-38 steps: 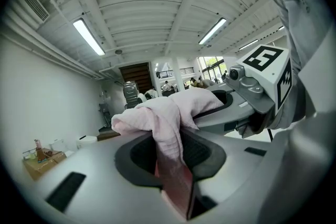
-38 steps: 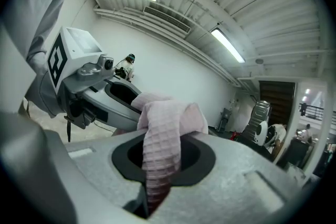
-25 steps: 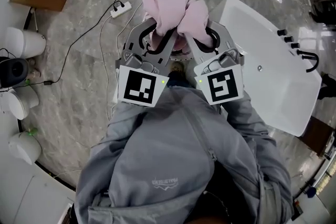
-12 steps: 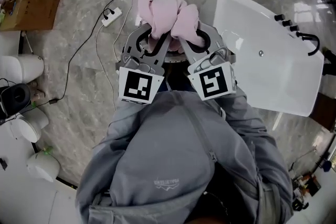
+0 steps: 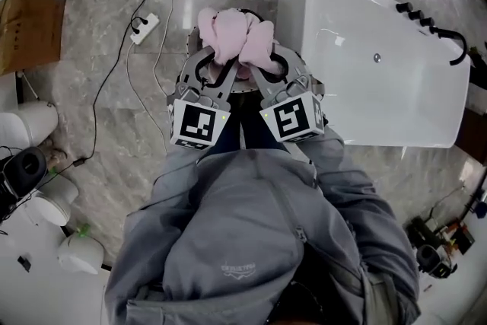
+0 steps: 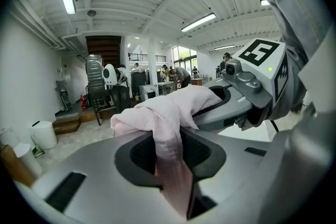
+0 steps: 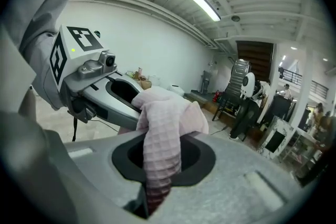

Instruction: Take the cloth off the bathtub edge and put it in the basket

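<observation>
A pink waffle-weave cloth (image 5: pixel 236 38) is bunched up and hangs above the floor in front of the person, held by both grippers. My left gripper (image 5: pixel 221 58) is shut on the cloth's left part (image 6: pixel 170 128), which runs down between its jaws. My right gripper (image 5: pixel 261 61) is shut on the right part (image 7: pixel 160 149). The two grippers sit side by side, nearly touching, each seen in the other's view: right gripper (image 6: pixel 231 107), left gripper (image 7: pixel 113 94). The white bathtub (image 5: pixel 380 65) lies to the right. A pale round thing (image 5: pixel 240 78) shows under the cloth, mostly hidden; I cannot tell if it is the basket.
A black tap (image 5: pixel 445 34) stands at the tub's far right rim. A power strip (image 5: pixel 143 25) with cables lies on the marble floor to the left. A cardboard box (image 5: pixel 27 27) and white buckets (image 5: pixel 30 122) stand at the left edge.
Both grippers have sunk toward the floor together, still gripping the pink cloth. The head view has shifted, so the bathtub now shows more fully on the right.
</observation>
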